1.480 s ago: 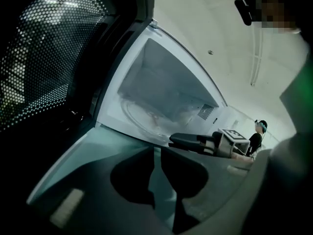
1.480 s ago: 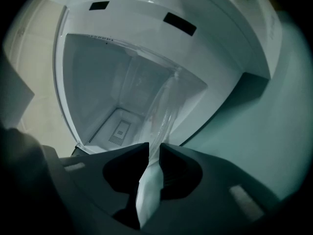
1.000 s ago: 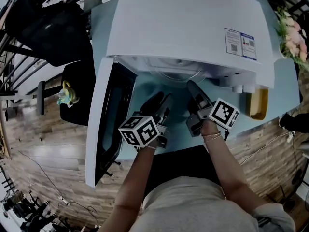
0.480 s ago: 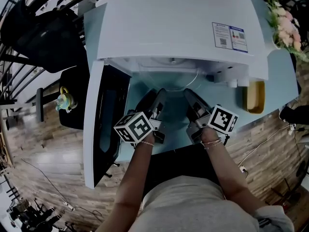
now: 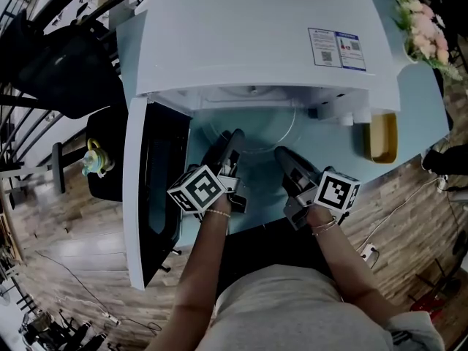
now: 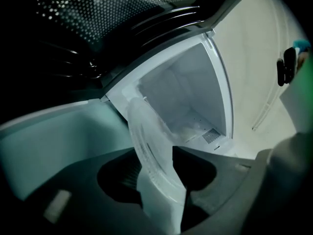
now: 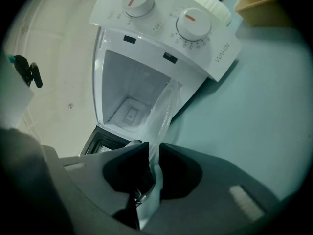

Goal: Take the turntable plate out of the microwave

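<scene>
Head view: turntable plate (image 5: 252, 129) drawn farther out of microwave (image 5: 256, 35) than a second ago, over tabletop (image 5: 418, 112). Left hand-held gripper (image 5: 234, 139) and right hand-held gripper (image 5: 281, 154) each clamped on its rim. Removal looks nearly done.

A lived-in room: wood floor (image 5: 66, 247), microwave (image 5: 256, 35) on a pale blue table (image 5: 417, 101), flowers (image 5: 420, 20), black chair (image 5: 66, 64).

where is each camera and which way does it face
Head view: on the person's head, looking steeply down on the microwave; forearms, left gripper and right gripper show.
Left gripper view: rides that gripper, faces into the open microwave; its jaws clamp the turntable plate.
Right gripper view: rides that gripper, faces the microwave's dials; jaws clamp the turntable plate.
Shared: both gripper views show the turntable plate.
</scene>
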{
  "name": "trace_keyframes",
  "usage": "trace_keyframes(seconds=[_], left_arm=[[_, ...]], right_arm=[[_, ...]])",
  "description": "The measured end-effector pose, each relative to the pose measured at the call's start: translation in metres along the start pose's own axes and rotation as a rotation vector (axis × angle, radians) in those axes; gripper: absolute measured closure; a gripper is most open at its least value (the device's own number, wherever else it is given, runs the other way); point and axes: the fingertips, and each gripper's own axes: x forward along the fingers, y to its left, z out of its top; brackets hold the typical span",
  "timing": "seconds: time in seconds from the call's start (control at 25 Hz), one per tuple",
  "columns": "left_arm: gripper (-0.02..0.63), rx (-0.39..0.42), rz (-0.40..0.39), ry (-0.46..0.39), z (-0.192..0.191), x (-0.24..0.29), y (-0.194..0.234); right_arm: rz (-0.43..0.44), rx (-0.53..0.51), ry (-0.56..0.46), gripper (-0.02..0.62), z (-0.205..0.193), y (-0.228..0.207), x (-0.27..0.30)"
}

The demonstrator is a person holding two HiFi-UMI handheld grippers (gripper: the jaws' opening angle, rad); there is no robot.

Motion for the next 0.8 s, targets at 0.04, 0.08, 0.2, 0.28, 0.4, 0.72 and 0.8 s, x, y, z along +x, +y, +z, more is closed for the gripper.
trace_keyframes(seconds=[0.04, 0.08, 0.2, 0.28, 0.4, 0.72, 0.8], left_arm=[[0.420, 0.000, -0.001, -0.003, 0.001, 0.000, 0.000], [0.420, -0.001, -0.003, -0.006, 0.002, 0.000, 0.000], [0.420, -0.005, -0.007, -0.008, 0.003, 0.000, 0.000], [0.420, -0.006, -0.016, 0.000, 0.001, -0.001, -0.002], [0.422, -0.001, -0.015, 0.009, -0.001, -0.002, -0.002], [0.466, -0.067, -0.020, 0.042, -0.010, -0.008, 0.002], [0.480, -0.107, -0.028, 0.044, -0.011, -0.008, 0.002]], right_arm=[[-0.005, 0.001, 0.003, 0.505, -0.002, 0.000, -0.003], [-0.006, 0.000, 0.007, 0.503, -0.004, 0.000, -0.006], [0.001, -0.015, 0.021, 0.502, -0.010, -0.001, -0.012], [0.009, -0.016, 0.025, 0.501, -0.013, -0.001, -0.016], [0.004, -0.010, 0.032, 0.502, -0.017, -0.003, -0.021], [0.000, -0.024, 0.039, 0.503, -0.022, -0.007, -0.031], [0.000, -0.033, 0.026, 0.502, -0.019, -0.007, -0.032]])
